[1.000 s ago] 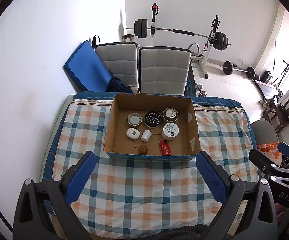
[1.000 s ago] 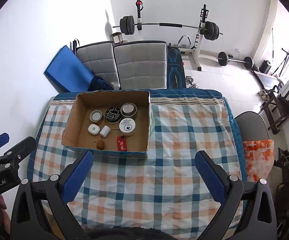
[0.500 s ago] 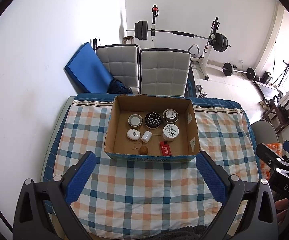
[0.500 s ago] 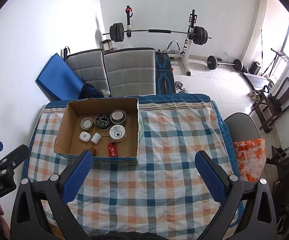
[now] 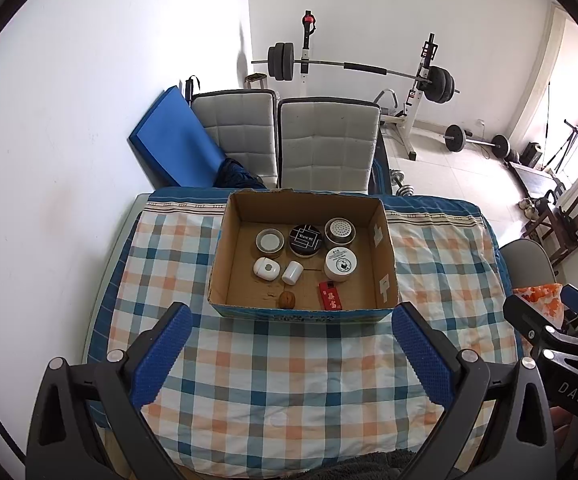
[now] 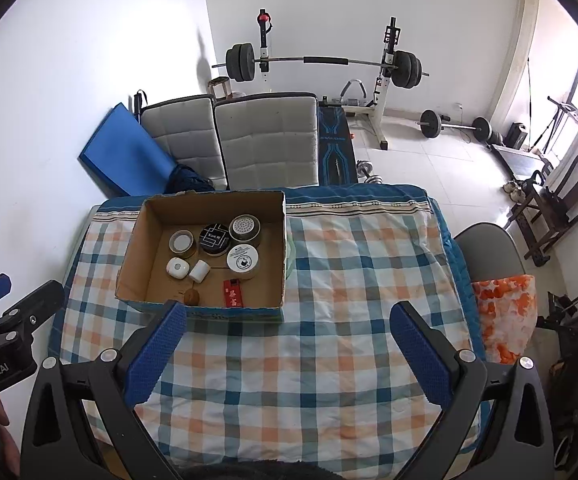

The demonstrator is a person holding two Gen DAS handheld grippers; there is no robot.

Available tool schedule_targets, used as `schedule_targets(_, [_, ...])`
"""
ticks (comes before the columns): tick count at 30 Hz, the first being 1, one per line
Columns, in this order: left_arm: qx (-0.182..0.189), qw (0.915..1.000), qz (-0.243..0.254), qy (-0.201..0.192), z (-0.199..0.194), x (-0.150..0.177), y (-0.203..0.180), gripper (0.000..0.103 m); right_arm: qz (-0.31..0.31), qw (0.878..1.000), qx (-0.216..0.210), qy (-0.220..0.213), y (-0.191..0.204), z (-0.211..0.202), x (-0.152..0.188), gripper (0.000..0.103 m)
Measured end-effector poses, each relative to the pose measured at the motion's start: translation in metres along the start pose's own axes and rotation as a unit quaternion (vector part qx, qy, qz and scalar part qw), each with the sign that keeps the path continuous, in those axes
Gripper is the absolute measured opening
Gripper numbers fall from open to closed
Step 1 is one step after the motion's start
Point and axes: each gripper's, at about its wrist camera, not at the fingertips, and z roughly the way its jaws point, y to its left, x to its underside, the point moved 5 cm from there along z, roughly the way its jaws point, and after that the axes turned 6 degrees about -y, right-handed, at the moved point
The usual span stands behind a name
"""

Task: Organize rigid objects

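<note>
An open cardboard box (image 5: 303, 312) (image 6: 201, 311) stands on the checked tablecloth (image 5: 289, 376) at the far middle of the table. In it lie several round tins, among them a black tin (image 5: 305, 237), a white tin (image 5: 341, 261), a small white cylinder (image 5: 292, 272), a white oval case (image 5: 266, 268), a red packet (image 5: 330, 296) and a walnut (image 5: 287, 300). My left gripper (image 5: 291, 354) is open and empty above the near cloth. My right gripper (image 6: 287, 354) is open and empty, to the right of the box.
Two grey padded chairs (image 5: 329, 144) stand behind the table, with a blue mat (image 5: 177, 140) leaning on the wall. A weight bench with a barbell (image 5: 353, 66) is further back. A grey chair with an orange cloth (image 6: 505, 312) is at the table's right.
Both grippers have pulled back and up a little, so the box looks smaller and farther. The right gripper's view has shifted right. Nothing in the box has moved.
</note>
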Motion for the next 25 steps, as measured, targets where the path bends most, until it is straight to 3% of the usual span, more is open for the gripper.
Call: schedule_targets(25, [-0.004, 0.9999, -0.004, -0.012, -0.009, -0.005, 0.009, 0.103, -0.007, 1.0, -0.011, 0.005, 0.011, 0.005, 0.004, 0.103])
